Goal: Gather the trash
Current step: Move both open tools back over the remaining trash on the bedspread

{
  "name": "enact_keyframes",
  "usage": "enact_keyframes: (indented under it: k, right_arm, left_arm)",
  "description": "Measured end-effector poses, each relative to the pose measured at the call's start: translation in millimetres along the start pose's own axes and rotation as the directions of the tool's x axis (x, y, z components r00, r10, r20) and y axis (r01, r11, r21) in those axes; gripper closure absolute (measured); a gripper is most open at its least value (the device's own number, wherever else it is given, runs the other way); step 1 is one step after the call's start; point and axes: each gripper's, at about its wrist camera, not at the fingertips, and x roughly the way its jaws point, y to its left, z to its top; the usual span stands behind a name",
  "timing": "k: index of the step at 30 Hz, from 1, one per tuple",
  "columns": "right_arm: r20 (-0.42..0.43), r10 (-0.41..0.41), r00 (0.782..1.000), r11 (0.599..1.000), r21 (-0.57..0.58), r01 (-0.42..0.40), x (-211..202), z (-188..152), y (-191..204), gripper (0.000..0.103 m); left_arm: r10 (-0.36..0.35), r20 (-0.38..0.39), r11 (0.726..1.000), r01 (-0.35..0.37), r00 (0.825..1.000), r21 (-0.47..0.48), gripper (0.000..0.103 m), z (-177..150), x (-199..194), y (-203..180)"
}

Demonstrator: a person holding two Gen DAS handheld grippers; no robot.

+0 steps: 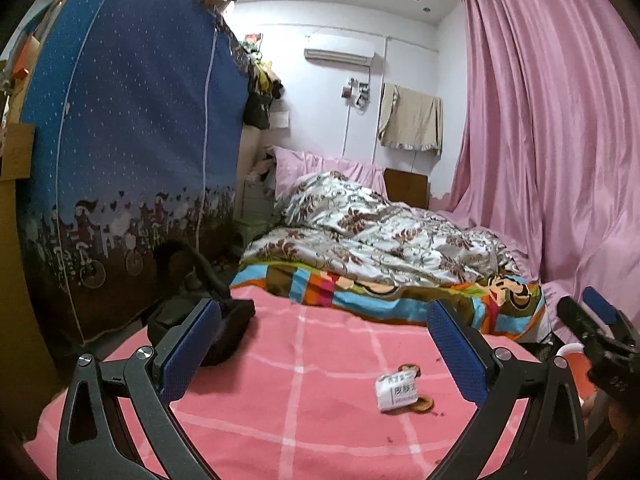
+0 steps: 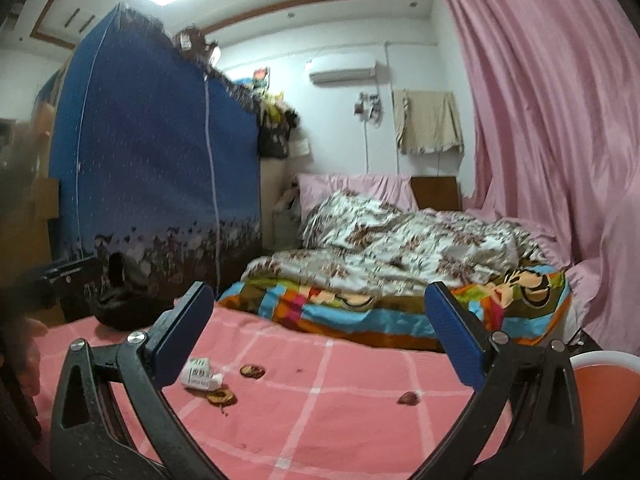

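Trash (image 2: 200, 378), a crumpled wrapper with peel scraps (image 2: 252, 371), lies mid-bedsheet (image 2: 360, 420); left gripper (image 1: 320, 352) and right gripper (image 2: 320, 340) hover with jaws apart, ready to pick.

Left gripper (image 1: 324, 344) and right gripper (image 2: 320, 334), jaws spread wide, both empty.

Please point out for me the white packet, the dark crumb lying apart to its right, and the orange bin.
white packet (image 2: 199, 377): right wrist view, on its printed face.
dark crumb (image 2: 408, 398): right wrist view, on its middle.
orange bin (image 2: 604, 392): right wrist view, on its orange wall below the white rim.
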Motion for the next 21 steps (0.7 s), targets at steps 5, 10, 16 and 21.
enact_keyframes:
  k: [5,10,16,21]
  right_arm:
    - [-0.096,0.041,0.994,0.998,-0.035,-0.045,22.4,-11.3,9.6,0.000]
    - [-0.229,0.082,0.970,0.996,-0.019,-0.088,45.8,-24.3,7.2,0.021]
    - [-0.359,0.120,0.926,0.993,0.024,-0.120,67.2,-38.2,0.7,0.035]
    - [-0.418,0.117,0.901,0.993,0.034,-0.113,74.4,-46.6,-1.8,0.037]
  left_arm:
    - [-0.037,-0.089,0.999,0.037,0.995,-0.001,0.002,-3.6,17.6,1.9]
    - [-0.070,-0.224,0.998,0.066,0.972,-0.025,0.004,-9.1,43.4,-1.1]
    - [-0.150,-0.410,0.988,0.150,0.900,-0.032,0.025,-25.2,79.1,-16.5]
    - [-0.201,-0.532,0.977,0.207,0.823,-0.050,0.030,-40.8,105.3,-36.3]
